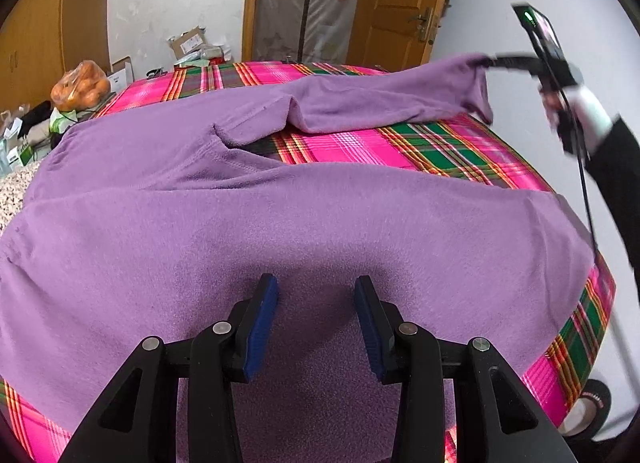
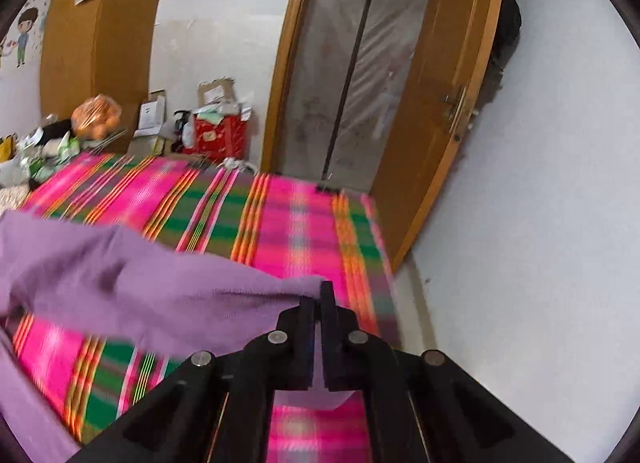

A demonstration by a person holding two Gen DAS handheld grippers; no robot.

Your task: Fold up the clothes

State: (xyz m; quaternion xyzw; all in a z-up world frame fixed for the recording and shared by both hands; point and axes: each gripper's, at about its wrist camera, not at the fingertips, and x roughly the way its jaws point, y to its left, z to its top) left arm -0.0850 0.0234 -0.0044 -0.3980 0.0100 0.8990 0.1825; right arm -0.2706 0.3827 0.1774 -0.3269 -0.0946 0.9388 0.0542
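Over glossy plaid bedcover (image 1: 352, 147), fuzzy purple sleeve (image 2: 168, 295) pinched by right gripper (image 2: 318, 295)

Garment (image 1: 280, 231) spread on bed (image 1: 440, 151); door (image 2: 436, 95) behind bed.

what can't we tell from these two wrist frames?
- Left wrist view: whether the left gripper pads press the purple garment; the tips block the contact.
- Left wrist view: the garment's near hem, hidden behind the gripper body.
- Right wrist view: the plaid cloth is motion-blurred.
- Right wrist view: how much fabric the right gripper pinches; the closed jaws cover it.
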